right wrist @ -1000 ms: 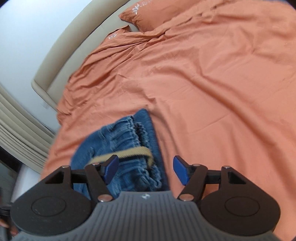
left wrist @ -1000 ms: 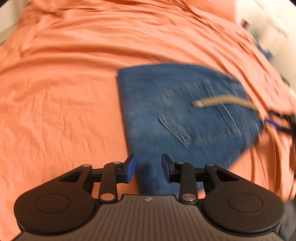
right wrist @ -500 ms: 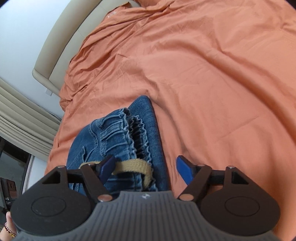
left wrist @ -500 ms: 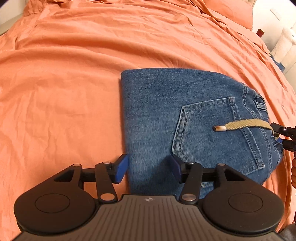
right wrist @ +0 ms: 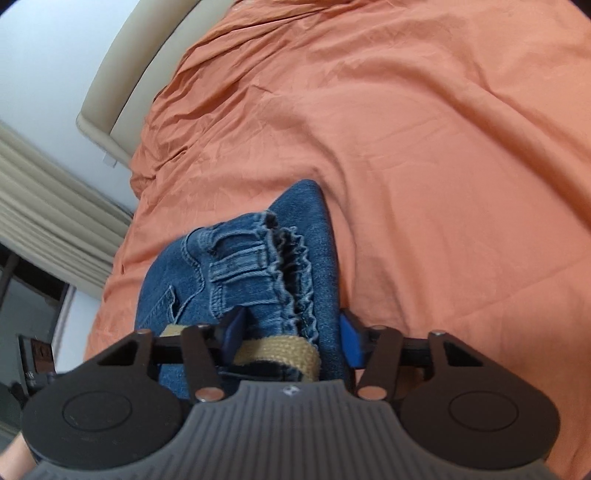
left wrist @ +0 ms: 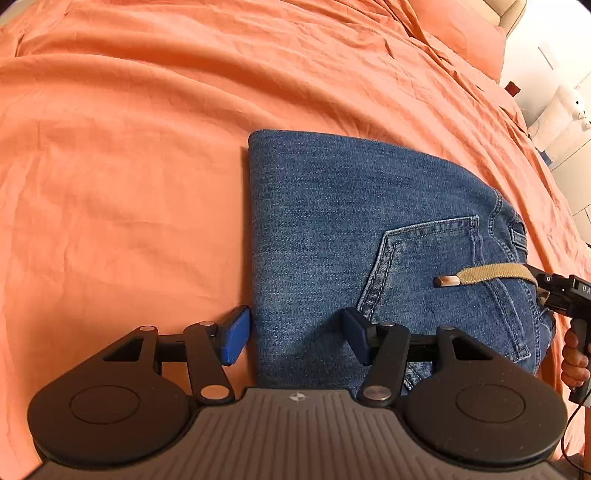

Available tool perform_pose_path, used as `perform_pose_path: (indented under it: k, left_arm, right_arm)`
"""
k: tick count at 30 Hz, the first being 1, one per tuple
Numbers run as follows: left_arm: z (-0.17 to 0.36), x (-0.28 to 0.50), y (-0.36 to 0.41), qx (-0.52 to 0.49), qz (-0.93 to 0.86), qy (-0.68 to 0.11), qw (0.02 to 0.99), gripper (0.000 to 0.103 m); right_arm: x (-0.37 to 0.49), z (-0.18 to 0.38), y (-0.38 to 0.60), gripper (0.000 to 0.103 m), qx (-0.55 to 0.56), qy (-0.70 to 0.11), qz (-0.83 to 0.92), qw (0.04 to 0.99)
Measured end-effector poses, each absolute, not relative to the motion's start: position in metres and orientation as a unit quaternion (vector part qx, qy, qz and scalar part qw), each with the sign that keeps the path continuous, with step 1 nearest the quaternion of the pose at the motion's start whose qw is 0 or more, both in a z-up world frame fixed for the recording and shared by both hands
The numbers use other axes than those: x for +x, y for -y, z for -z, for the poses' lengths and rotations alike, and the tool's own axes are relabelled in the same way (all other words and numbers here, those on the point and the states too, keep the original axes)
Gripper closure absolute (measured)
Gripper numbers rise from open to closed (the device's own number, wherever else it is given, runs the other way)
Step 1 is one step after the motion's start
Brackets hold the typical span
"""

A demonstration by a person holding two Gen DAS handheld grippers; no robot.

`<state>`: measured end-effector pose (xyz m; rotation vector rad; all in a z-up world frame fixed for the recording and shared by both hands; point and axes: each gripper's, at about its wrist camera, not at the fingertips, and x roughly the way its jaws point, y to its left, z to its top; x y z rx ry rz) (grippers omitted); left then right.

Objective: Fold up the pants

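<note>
Folded blue jeans (left wrist: 332, 221) lie on the orange bed sheet (left wrist: 129, 166), back pocket up, with a tan belt strap (left wrist: 491, 273) across the waistband. My left gripper (left wrist: 291, 338) is open, its fingers straddling the near left corner at the folded edge. My right gripper (right wrist: 291, 334) is open with the gathered waistband (right wrist: 291, 280) and the tan strap (right wrist: 280, 350) between its fingers. The right gripper also shows at the right edge of the left wrist view (left wrist: 565, 295).
The orange sheet (right wrist: 424, 129) covers the whole bed. An orange pillow (left wrist: 461, 33) lies at the far right. A beige headboard (right wrist: 122, 74) and curtain (right wrist: 48, 206) stand to the left in the right wrist view. White furniture (left wrist: 569, 122) is beyond the bed's right edge.
Both grippers have moved in closer to the jeans. The left gripper's fingers have spread wider around the folded edge. The right gripper's fingers now straddle the waistband.
</note>
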<state>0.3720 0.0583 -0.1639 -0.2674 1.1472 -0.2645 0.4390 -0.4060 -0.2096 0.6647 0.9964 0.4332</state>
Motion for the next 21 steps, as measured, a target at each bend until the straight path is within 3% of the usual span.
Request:
perform_pose_path:
  k: [8,13,16,18,21]
  left_arm:
    - [0.163,0.372,-0.058,-0.128,0.119,-0.537,0.825,0.037]
    - [0.168,0.370,-0.065,-0.159,0.120,-0.530,0.825,0.047]
    - [0.170,0.367,-0.068,-0.182,0.120,-0.521,0.825,0.064]
    - [0.170,0.366,-0.070,-0.195,0.113,-0.515,0.827,0.082]
    - [0.164,0.360,-0.072,-0.204,0.104,-0.499,0.836,0.094]
  right_arm:
    - [0.432,0.195,0.403,0.080,0.300,-0.449,-0.206,0.816]
    - [0.430,0.188,0.405,0.082,0.305,-0.442,-0.213,0.816]
    - [0.431,0.191,0.406,0.082,0.308,-0.444,-0.212,0.814]
    - [0.431,0.194,0.408,0.082,0.315,-0.444,-0.213,0.811]
    - [0.431,0.197,0.409,0.082,0.321,-0.443,-0.212,0.810]
